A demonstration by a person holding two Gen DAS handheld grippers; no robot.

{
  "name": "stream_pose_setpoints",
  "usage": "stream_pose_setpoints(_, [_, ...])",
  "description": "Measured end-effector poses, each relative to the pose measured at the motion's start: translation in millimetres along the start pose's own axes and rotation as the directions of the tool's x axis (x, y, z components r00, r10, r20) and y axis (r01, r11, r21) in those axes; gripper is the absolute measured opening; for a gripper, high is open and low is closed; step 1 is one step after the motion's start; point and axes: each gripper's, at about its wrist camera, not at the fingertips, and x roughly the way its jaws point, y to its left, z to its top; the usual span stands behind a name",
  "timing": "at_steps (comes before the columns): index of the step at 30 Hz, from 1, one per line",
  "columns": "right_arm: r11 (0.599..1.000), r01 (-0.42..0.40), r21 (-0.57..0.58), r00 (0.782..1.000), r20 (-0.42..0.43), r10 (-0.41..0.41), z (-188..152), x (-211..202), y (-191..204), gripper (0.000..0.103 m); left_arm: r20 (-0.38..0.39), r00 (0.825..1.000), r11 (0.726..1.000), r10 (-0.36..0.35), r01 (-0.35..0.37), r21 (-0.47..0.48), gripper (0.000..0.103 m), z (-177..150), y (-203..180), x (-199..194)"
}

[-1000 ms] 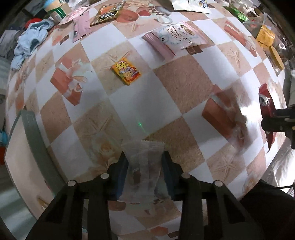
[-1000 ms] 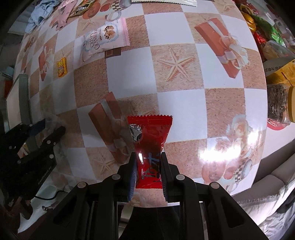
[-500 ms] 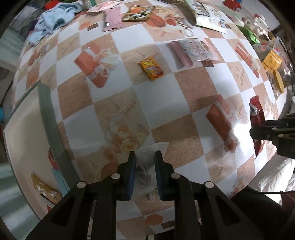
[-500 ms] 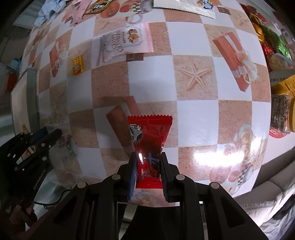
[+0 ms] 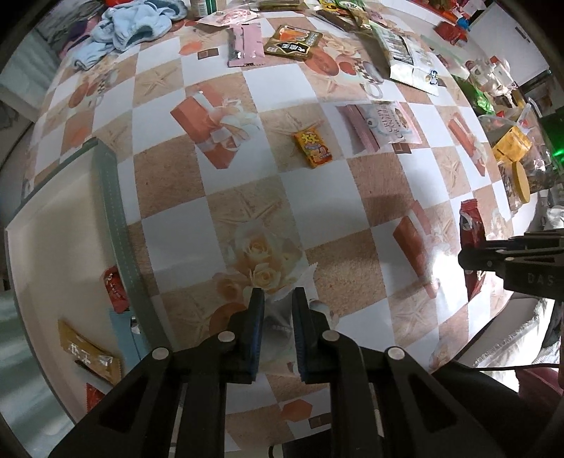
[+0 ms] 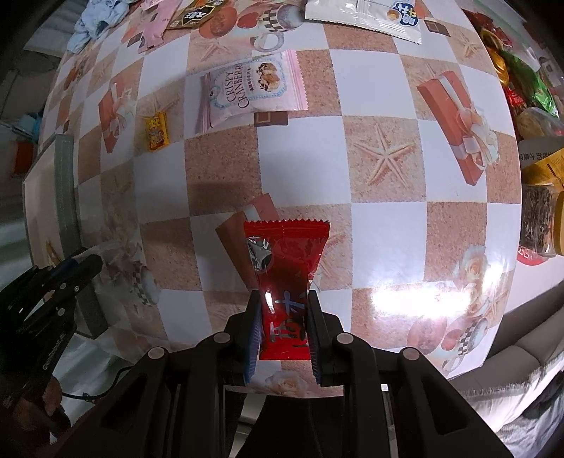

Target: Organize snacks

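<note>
In the left wrist view, the left tool (image 5: 276,306) hangs above the checked table (image 5: 246,197), its jaws pressed together on a clear, whitish snack packet (image 5: 282,310) whose crimped end sticks out just ahead of the pads. To the tool's left lies a pale box with a grey-green rim (image 5: 116,218); inside it rest a small red packet (image 5: 114,289) and a brown-gold bar (image 5: 88,352). Well ahead sit a yellow candy packet (image 5: 313,147) and, to its right, a pink cranberry crisp bag (image 5: 386,127); farther off are a pink wrapper (image 5: 245,45), a dark sachet (image 5: 292,42) and a blue cloth (image 5: 130,24). At the right edge the right tool (image 5: 472,257) reaches in, pinching a red packet (image 5: 470,225). In the right wrist view, the right tool (image 6: 283,320) grips the red packet (image 6: 287,260) by its lower half, the flared crimped top standing upright ahead of the jaws. Nothing lies on the table straight ahead until the cranberry crisp bag (image 6: 250,91), with the yellow candy packet (image 6: 157,131) ahead to the left. The left tool (image 6: 83,264) and the box rim (image 6: 65,183) are at the far left; jars and bags crowd the right edge.
</note>
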Motion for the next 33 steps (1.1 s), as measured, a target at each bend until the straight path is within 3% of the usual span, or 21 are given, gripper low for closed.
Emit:
stream_pose_setpoints(5, [1.0, -0.002, 0.0, 1.0, 0.003, 0.002, -3, 1, 0, 0.025, 0.002, 1.0, 1.0, -0.002, 0.002, -0.005, 0.017, -3, -9, 7])
stream_pose_setpoints(17, [0.998, 0.009, -0.059, 0.999, 0.033, -0.008, -1, -9, 18, 0.025, 0.069, 0.998, 0.997, 0.007, -0.002, -0.071, 0.012, -4, 7, -21])
stream_pose_setpoints(22, [0.996, 0.019, -0.092, 0.999, 0.035, -0.016, 1, -10, 30, 0.025, 0.039, 0.999, 0.996, 0.007, -0.004, -0.088, 0.013, -9, 13, -14])
stream_pose_setpoints(24, [0.995, 0.025, -0.098, 0.999, 0.034, -0.022, -1, -10, 34, 0.025, 0.027, 1.0, 0.997, 0.005, -0.003, -0.079, 0.02, -7, 10, -8])
stream_pose_setpoints(25, [0.995, 0.028, -0.099, 0.999, 0.034, -0.025, -2, -10, 34, 0.025, 0.024, 1.0, 0.998, 0.009, -0.008, -0.068, 0.037, -6, 6, -4])
stream_pose_setpoints(26, [0.995, 0.031, -0.099, 0.999, 0.034, -0.028, -4, -9, 36, 0.025, 0.023, 1.0, 0.998, 0.017, -0.016, -0.056, 0.062, -5, 3, 0])
stream_pose_setpoints(27, [0.995, 0.033, -0.098, 0.999, 0.032, -0.03, -4, -8, 36, 0.025, 0.034, 0.999, 0.999, 0.042, -0.041, -0.034, 0.069, -3, -3, 4])
stream_pose_setpoints(29, [0.995, 0.038, -0.094, 0.999, 0.029, -0.035, -6, -9, 35, 0.025, 0.048, 0.994, 0.994, 0.095, -0.098, 0.049, 0.074, 1, -17, 13])
stream_pose_setpoints(33, [0.996, 0.051, -0.074, 0.998, 0.03, -0.048, -13, -10, 30, 0.025, 0.005, 0.993, 0.981, 0.115, -0.114, 0.157, 0.074, 9, -35, 37])
